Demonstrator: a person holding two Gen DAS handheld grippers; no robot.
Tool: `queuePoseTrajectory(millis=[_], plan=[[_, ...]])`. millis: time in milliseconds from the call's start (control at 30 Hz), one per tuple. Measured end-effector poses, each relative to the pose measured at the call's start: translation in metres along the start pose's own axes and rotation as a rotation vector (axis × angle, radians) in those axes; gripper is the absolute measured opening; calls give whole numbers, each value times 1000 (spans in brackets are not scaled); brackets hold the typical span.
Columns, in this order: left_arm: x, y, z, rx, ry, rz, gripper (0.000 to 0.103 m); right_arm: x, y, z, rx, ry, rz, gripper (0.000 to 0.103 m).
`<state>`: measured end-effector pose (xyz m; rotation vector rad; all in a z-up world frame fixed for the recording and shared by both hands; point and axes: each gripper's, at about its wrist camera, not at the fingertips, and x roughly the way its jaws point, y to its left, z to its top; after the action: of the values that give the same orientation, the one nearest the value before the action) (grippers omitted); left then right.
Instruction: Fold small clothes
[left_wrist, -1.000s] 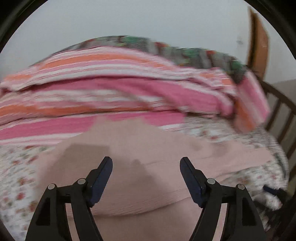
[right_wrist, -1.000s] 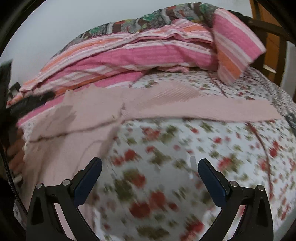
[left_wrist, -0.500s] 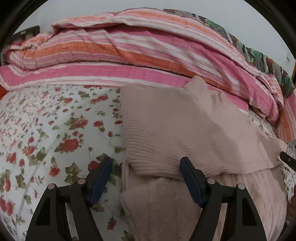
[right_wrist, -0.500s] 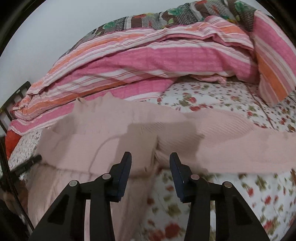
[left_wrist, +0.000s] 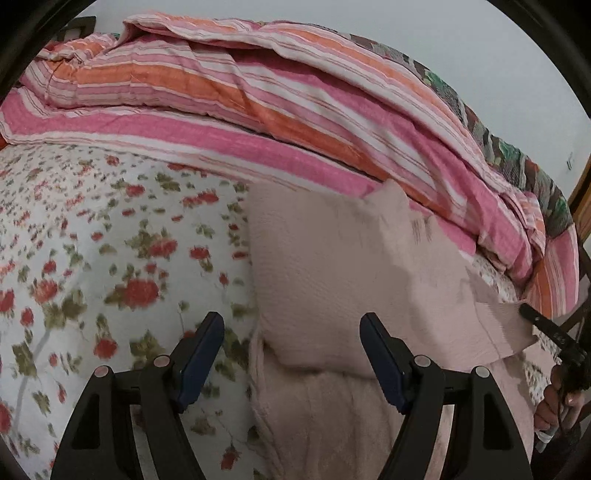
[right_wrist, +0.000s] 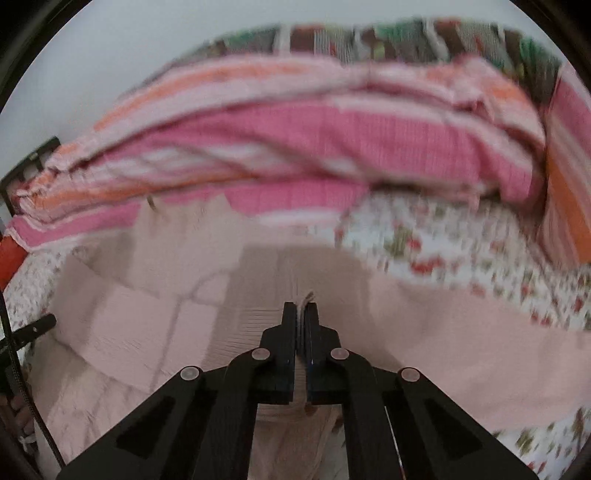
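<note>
A pale pink knit sweater lies on the flowered bed sheet, its folded body resting over a fuzzier pink layer. My left gripper hovers open over the sweater's lower left corner, one finger above the sheet and the other above the knit. Nothing is between its pads. My right gripper is shut on a small raised fold of the sweater, and a sleeve stretches off to the right. The right gripper's tip shows at the left wrist view's right edge.
A pink, orange and white striped quilt is heaped along the far side of the bed, with a dark patterned blanket behind it. A hand is at the right edge. A wooden chair stands beyond the bed.
The right gripper's jaws went from wide open to shut on a fold of the sweater. The left gripper swung from over the sweater's middle to its left edge, jaws unchanged.
</note>
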<state>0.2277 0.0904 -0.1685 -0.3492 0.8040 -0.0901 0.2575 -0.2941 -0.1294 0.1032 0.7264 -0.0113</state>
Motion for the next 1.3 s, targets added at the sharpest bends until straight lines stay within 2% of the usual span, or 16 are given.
queuePoseTrajectory(millis=[100, 133, 167, 300, 433, 500, 533, 667, 733, 767, 800, 833, 933, 1033, 1133, 1300], plan=[[6, -2, 16, 13, -12, 7, 72, 6, -5, 4, 17, 17, -9, 4], [12, -3, 21, 16, 1, 19, 67, 13, -6, 0, 12, 40, -23, 4], [22, -5, 27, 13, 32, 20, 60, 20, -6, -4, 6, 61, -33, 4], [45, -1, 37, -19, 72, 1, 14, 32, -11, -14, 28, 108, -33, 4], [36, 7, 44, -60, 3, -16, 14, 15, -8, -8, 7, 44, 2, 4], [43, 8, 42, -60, 51, 11, 16, 21, -1, -9, -33, 60, -29, 4], [46, 6, 41, -56, 70, 28, 23, 29, 0, -10, -44, 92, -51, 4], [34, -4, 39, -2, 65, 79, 33, 38, -7, -12, -7, 169, -41, 13], [21, -14, 36, 64, 44, 75, 41, 28, -14, -10, 8, 173, -33, 63], [18, -19, 34, 90, 40, 65, 48, 22, -19, -9, 12, 155, -33, 68], [14, -25, 31, 118, 35, 45, 63, 12, -24, -11, 15, 124, -34, 68], [10, -30, 28, 144, 25, 26, 65, 7, -27, -11, 16, 113, -39, 68], [10, -44, 19, 205, 16, 4, 65, -15, -47, -17, 44, 86, -59, 69], [30, -47, 6, 229, 64, 42, 68, -39, -73, -26, 78, 59, -102, 69], [35, -55, 1, 289, 67, 72, 78, -65, -104, -37, 111, 39, -161, 69], [41, -69, -4, 369, 75, 135, 83, -110, -161, -63, 193, 13, -246, 69]])
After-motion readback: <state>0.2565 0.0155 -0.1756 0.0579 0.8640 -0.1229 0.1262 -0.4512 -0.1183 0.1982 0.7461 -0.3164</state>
